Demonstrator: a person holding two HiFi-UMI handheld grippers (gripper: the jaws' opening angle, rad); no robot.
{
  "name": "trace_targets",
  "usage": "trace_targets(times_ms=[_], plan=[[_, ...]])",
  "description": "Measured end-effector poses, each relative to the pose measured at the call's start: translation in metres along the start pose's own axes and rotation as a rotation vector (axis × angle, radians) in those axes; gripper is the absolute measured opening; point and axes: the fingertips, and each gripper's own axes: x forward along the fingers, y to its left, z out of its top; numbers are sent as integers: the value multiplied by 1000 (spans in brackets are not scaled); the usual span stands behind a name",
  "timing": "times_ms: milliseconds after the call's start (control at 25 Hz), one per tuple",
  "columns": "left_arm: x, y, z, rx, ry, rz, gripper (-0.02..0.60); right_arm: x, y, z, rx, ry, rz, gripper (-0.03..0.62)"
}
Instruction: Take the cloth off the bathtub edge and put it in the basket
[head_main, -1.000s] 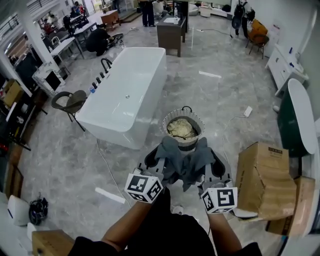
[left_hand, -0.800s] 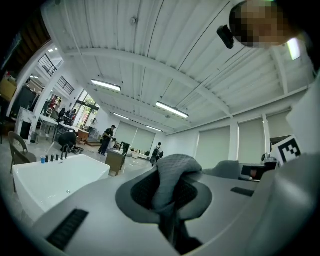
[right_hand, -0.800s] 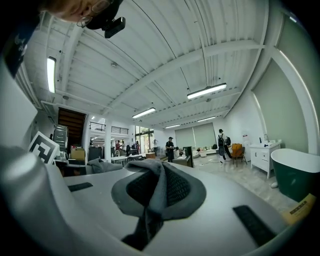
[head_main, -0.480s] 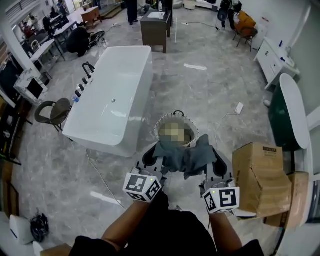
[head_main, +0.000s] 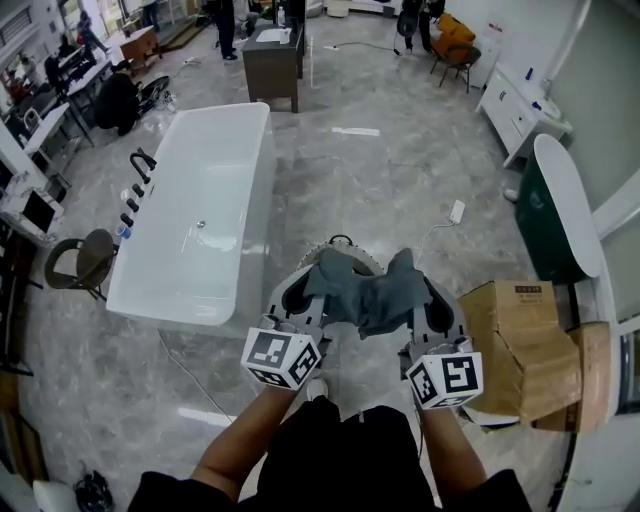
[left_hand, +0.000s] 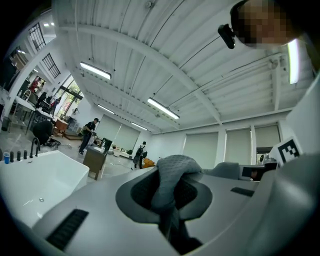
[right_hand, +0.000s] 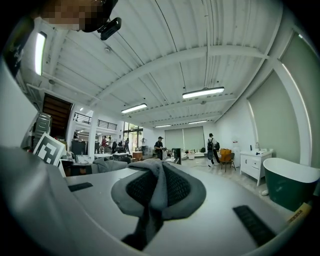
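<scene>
- The left gripper (left_hand: 167, 194) has its jaws nearly closed, pinching a fold of the dark grey, soft fabric cloth (head_main: 365, 290).
- The right gripper (right_hand: 156, 195) has its jaws closed tight on the same cloth's other end.
- The cloth hangs slack between the two grippers, off the tub edge and held in the air above the floor.
- Change from one second ago: the round grey basket (head_main: 352, 250) then stood clear ahead of the cloth, with a pale crumpled mass visible in it. In the head view the cloth now overlaps the basket's mouth. Both grips are unchanged.
- Change from one second ago: the white rectangular bathtub (head_main: 262, 190) has slid toward the picture's left.
- Count: two grippers, one cloth, one basket.
- Count: one white bathtub, one dark green oval bathtub (head_main: 555, 210), and two brown cardboard boxes (head_main: 520, 335) at the right.
- Containers: only the basket's far rim and its dark handle show past the cloth, so its contents are hidden.
- The basket stands on the grey marbled floor (head_main: 400, 180), beside the white bathtub's near corner.
</scene>
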Motion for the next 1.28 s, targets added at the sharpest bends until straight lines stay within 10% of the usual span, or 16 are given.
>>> trace_targets(times_ms=[1280], plan=[[125,32,35,34,-27,14,43,142,-28,38,61,-88,206,38]])
